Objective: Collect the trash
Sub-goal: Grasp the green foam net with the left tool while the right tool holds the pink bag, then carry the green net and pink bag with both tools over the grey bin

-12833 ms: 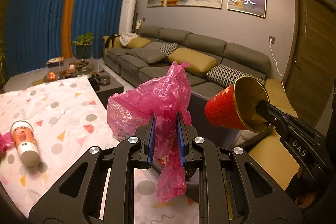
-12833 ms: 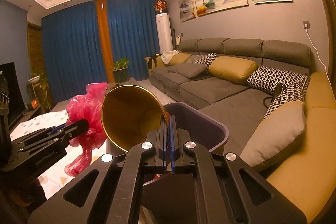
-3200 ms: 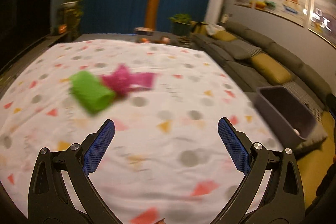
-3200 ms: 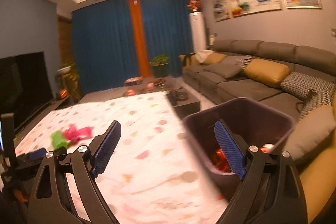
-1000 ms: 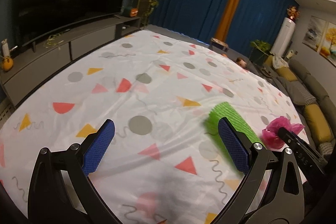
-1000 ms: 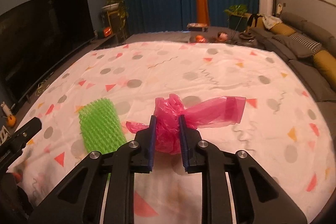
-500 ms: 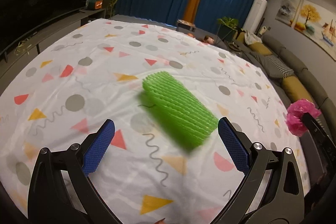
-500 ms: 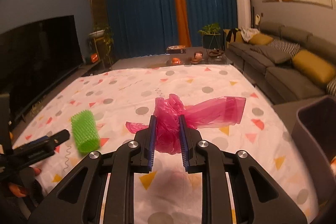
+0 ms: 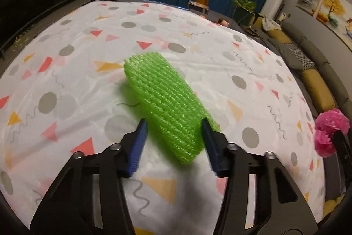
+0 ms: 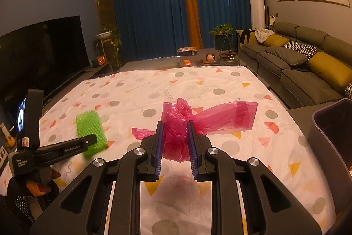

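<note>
Trash is what both hands go after at this moment, and two pieces of it are in play; the crumpled pink plastic bag (image 10: 178, 131) is pinched between the closed blue pads of the right gripper (image 10: 175, 142), above the white bedsheet with coloured triangles and grey dots (image 10: 220, 89); the green foam net sleeve (image 9: 164, 102) lies flat on that sheet, to the left of the pink bag.

I judge that the step in hand is the pick of the green sleeve; the left gripper (image 9: 173, 140) is spread wide, its two blue pads (image 9: 137, 147) stand on either side of the near end of the sleeve, and I cannot tell if they touch it yet; the next move calls for closing on the sleeve gently, because such foam net should squash easily, then lifting it clear of the sheet; after that both pieces should go to the dark grey plastic bin (image 10: 330, 131), which stands off the right edge of the sheet.

As for the pose, the left gripper is low and tilted down toward the sheet; the right gripper is higher, nearly level, pointing across the sheet, with a loose tail of the bag hanging out to the right.
</note>
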`<action>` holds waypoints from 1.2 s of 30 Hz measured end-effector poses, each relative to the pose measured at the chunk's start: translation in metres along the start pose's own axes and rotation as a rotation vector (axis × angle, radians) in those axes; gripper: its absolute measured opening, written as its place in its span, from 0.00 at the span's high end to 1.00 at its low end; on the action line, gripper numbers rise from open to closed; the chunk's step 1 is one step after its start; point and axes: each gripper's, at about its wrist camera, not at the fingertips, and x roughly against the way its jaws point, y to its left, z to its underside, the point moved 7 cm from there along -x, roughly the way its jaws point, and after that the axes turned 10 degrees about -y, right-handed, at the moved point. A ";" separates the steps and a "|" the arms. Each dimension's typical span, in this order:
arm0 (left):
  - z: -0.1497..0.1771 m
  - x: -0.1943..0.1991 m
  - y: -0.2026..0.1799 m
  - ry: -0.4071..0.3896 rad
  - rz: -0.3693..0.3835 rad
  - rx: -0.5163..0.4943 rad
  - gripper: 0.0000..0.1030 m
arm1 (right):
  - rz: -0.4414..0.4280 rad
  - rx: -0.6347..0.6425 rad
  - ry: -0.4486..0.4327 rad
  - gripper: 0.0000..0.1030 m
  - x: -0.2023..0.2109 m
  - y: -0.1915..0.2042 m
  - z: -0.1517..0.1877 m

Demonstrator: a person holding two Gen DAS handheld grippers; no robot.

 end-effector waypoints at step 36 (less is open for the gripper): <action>-0.011 0.085 -0.024 -0.244 -0.001 -0.140 0.88 | -0.048 0.017 0.007 0.79 0.021 0.009 0.002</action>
